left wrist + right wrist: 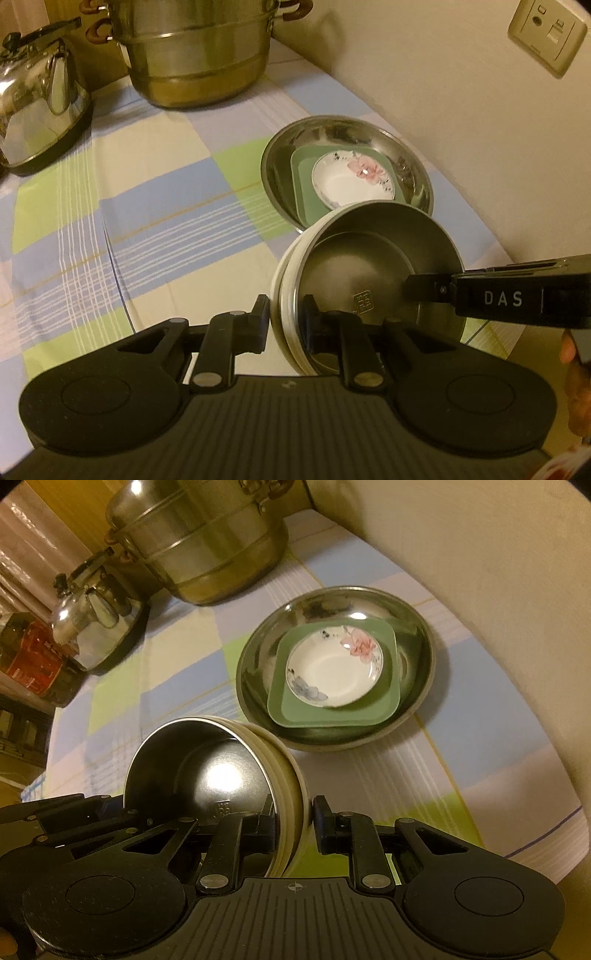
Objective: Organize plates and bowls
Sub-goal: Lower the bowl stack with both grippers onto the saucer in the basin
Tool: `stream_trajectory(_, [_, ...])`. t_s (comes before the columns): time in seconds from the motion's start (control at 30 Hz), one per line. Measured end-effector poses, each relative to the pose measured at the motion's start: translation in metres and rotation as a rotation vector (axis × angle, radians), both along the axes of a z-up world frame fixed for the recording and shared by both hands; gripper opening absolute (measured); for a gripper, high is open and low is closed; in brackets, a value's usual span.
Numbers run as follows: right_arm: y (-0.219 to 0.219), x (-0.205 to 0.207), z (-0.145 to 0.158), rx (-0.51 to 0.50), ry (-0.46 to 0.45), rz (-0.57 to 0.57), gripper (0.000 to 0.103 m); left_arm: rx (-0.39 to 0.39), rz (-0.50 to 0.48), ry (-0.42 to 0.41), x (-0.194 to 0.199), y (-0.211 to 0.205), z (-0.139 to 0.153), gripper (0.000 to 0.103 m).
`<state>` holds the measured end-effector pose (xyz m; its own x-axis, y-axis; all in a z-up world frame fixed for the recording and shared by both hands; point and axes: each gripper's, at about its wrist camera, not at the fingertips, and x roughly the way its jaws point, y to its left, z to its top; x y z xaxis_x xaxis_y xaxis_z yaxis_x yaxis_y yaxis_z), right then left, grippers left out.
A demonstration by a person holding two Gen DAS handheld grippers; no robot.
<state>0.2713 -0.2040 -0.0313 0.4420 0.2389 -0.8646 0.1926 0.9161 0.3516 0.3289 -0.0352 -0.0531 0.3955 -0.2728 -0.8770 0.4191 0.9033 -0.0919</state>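
Note:
A steel-lined bowl with a cream outer wall (365,273) (207,771) is held above the checked tablecloth, tilted. My left gripper (286,325) is shut on its near rim, one finger outside and one inside. My right gripper (293,823) is shut on the opposite rim; its finger reaches into the bowl in the left wrist view (436,290). Beyond the bowl, a large steel dish (332,129) (417,627) holds a green square plate (306,184) (332,716) with a small white floral saucer (351,181) (332,672) on top.
A big steel steamer pot (199,55) (207,542) stands at the back. A shiny kettle (40,99) (96,620) sits at the back left. A red tin (33,657) is further left. A wall with a socket (546,33) runs along the right.

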Motion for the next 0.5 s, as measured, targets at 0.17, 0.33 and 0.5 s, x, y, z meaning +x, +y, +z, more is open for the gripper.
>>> stream_trajectory(0.17, [-0.005,0.001,0.014,-0.009,-0.029,-0.009,0.02,-0.013,-0.021,-0.027,0.001,-0.004,0.011,0.016])
stream_trajectory(0.33, [-0.015,0.008,0.023,-0.013,-0.043,-0.025,0.02,-0.025,-0.039,-0.044,0.011,-0.011,0.018,0.017])
stream_trajectory(0.5, [-0.025,0.021,0.029,-0.028,-0.049,-0.04,0.02,-0.041,-0.05,-0.041,0.029,-0.02,0.021,0.017])
